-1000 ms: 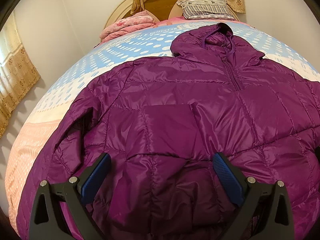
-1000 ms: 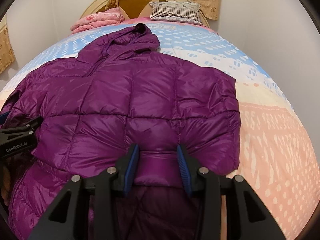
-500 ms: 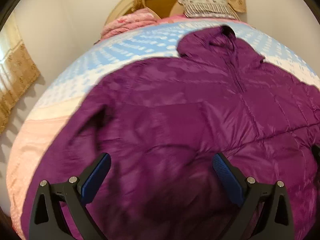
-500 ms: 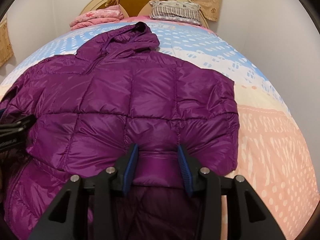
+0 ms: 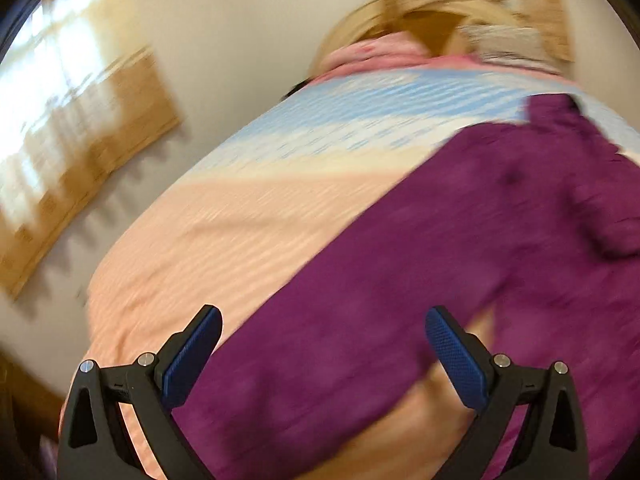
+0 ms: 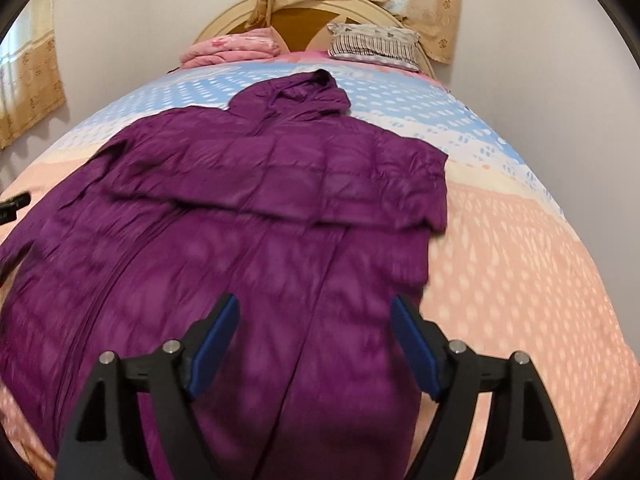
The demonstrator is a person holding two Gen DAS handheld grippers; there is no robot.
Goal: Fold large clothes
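A purple quilted hooded jacket point(image 6: 248, 216) lies front up on the bed, hood toward the headboard. Its right sleeve is folded across the chest. In the blurred left wrist view its left sleeve point(image 5: 360, 280) runs diagonally over the bedspread. My left gripper point(image 5: 320, 352) is open and empty above that sleeve. My right gripper point(image 6: 314, 344) is open and empty above the jacket's lower part. A bit of the left gripper shows at the left edge of the right wrist view point(image 6: 12, 206).
The bedspread point(image 6: 520, 260) is peach near me and blue farther off. A folded pink quilt point(image 6: 232, 50) and a striped pillow point(image 6: 376, 44) lie by the headboard. Curtains point(image 6: 28, 80) hang at the left wall and behind the bed.
My right gripper let go of the jacket and opened, pulling back. My left gripper swung left from over the jacket body to over the left sleeve; its view is now blurred.
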